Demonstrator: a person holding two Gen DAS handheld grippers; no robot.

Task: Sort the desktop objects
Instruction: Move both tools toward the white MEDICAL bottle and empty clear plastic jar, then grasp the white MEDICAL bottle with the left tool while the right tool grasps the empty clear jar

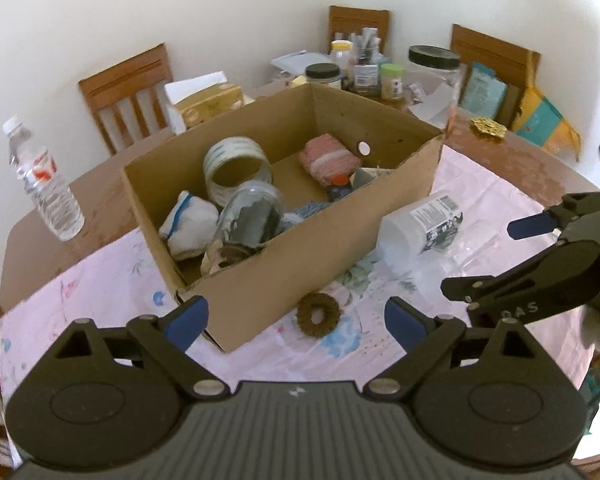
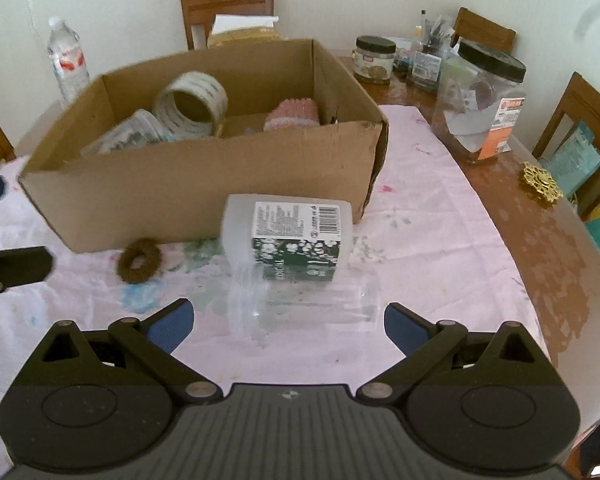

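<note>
A cardboard box on the pink floral cloth holds a tape roll, a jar, a white cloth bundle and a pink pad. A brown hair tie lies in front of it. A white labelled bottle lies on its side by the box. A clear plastic jar lies just ahead of my right gripper, which is open and empty. My left gripper is open and empty above the hair tie.
A water bottle stands at the far left. Jars, a pen cup and papers crowd the back of the table. A big clear jar with black lid and a gold coaster are at the right. Wooden chairs surround the table.
</note>
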